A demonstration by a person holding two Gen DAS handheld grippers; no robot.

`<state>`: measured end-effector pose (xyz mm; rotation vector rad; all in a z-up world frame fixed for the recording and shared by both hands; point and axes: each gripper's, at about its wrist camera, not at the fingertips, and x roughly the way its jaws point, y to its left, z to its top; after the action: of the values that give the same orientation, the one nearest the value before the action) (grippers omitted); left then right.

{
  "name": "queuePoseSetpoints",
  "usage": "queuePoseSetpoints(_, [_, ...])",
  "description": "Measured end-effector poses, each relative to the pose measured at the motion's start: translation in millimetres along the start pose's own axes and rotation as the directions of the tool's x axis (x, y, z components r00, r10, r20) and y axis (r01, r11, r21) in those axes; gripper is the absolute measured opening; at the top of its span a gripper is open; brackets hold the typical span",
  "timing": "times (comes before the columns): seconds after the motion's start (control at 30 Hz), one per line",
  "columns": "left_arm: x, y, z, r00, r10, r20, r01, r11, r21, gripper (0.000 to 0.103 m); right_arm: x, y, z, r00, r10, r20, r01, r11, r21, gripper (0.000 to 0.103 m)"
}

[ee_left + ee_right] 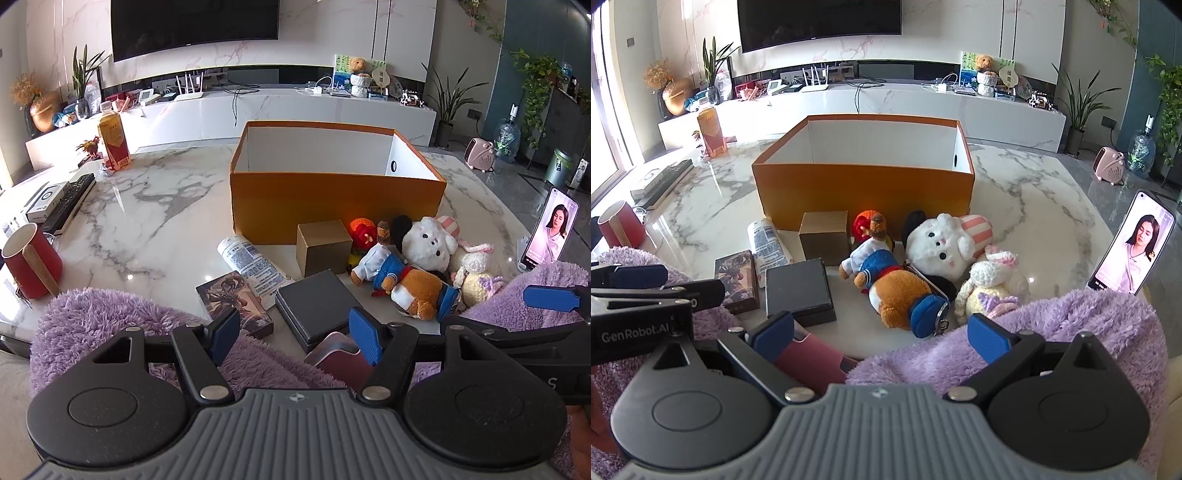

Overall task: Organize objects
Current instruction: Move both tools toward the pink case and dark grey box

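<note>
An open orange box [332, 201] [864, 192] with a white inside stands on the marble table. In front of it lie a gold cube [323, 245] [823, 236], a white tube [251, 264] [767, 245], a picture card box [232, 304] [737, 280], a black box [314, 308] [798, 291], a brown bear doll in blue [406, 282] [890, 284], a white plush [428, 242] [942, 245] and a crochet bunny [476, 275] [991, 284]. My left gripper [293, 339] is open above a pink case [343, 356], near the table's front edge. My right gripper [881, 336] is open, empty, over the same pink case [812, 360].
A red mug [31, 258] [620, 223], remotes [68, 206] and a drink bottle [114, 142] sit at the left. A phone on a stand [552, 230] [1132, 251] plays video at the right. Purple fluffy fabric [92, 325] [1071, 332] lies along the front edge.
</note>
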<state>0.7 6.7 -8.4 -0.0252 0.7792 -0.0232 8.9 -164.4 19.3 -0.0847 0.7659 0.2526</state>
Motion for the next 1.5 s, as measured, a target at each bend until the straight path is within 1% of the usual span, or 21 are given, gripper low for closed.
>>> queuePoseSetpoints(0.57, [2,1,-1,1.000,-0.009,-0.019,0.009,1.000,-0.006,0.077,3,0,-2,1.000,-0.002,-0.012,0.002,1.000,0.000,0.100])
queuePoseSetpoints(0.73, [6,2,-1,0.999,-0.031,-0.041,0.030,0.999,-0.017,0.077,6,-2,-4,1.000,-0.003,0.001,0.003,1.000,0.001,0.100])
queuePoseSetpoints(0.87, [13,4,-1,0.995,-0.062,-0.077,0.059,0.997,-0.043,0.073,12,-8,-6,1.000,0.014,0.012,-0.014,1.000,0.019,0.100])
queuePoseSetpoints(1.07, [25,0,-3,0.991,-0.069,-0.112,0.069,0.998,-0.011,0.067,28,-11,-6,1.000,0.024,-0.019,-0.024,1.000,0.008,0.099])
queuePoseSetpoints(1.17, [30,0,-3,0.990,-0.073,-0.118,0.072,0.997,-0.007,0.066,35,-12,-6,0.999,0.040,-0.031,-0.040,0.999,0.000,0.092])
queuePoseSetpoints(1.23, [34,0,-3,0.990,-0.070,-0.121,0.069,0.998,-0.007,0.063,40,-12,-5,0.998,0.049,-0.043,-0.050,0.999,-0.007,0.083])
queuePoseSetpoints(1.27, [36,1,-3,0.989,-0.076,-0.127,0.076,0.997,-0.009,0.063,42,-12,-5,0.997,0.051,-0.050,-0.052,0.999,-0.008,0.081])
queuePoseSetpoints(1.33, [41,2,-1,0.985,-0.090,-0.145,0.088,0.996,-0.019,0.062,47,-13,-5,0.996,0.060,-0.064,-0.061,0.998,-0.011,0.071])
queuePoseSetpoints(1.37, [43,3,-1,0.984,-0.097,-0.150,0.095,0.995,-0.023,0.062,50,-13,-5,0.995,0.063,-0.074,-0.064,0.998,-0.009,0.068])
queuePoseSetpoints(1.43, [47,2,-1,0.981,-0.107,-0.162,0.106,0.994,-0.015,0.062,56,-15,-4,0.993,0.070,-0.092,-0.071,0.997,-0.004,0.060])
queuePoseSetpoints(1.47, [49,2,-1,0.979,-0.114,-0.167,0.113,0.994,-0.012,0.060,59,-15,-4,0.992,0.075,-0.101,-0.075,0.997,-0.002,0.058])
queuePoseSetpoints(1.5, [52,2,-1,0.977,-0.122,-0.174,0.122,0.992,-0.012,0.058,62,-15,-4,0.990,0.085,-0.109,-0.085,0.996,0.002,0.053])
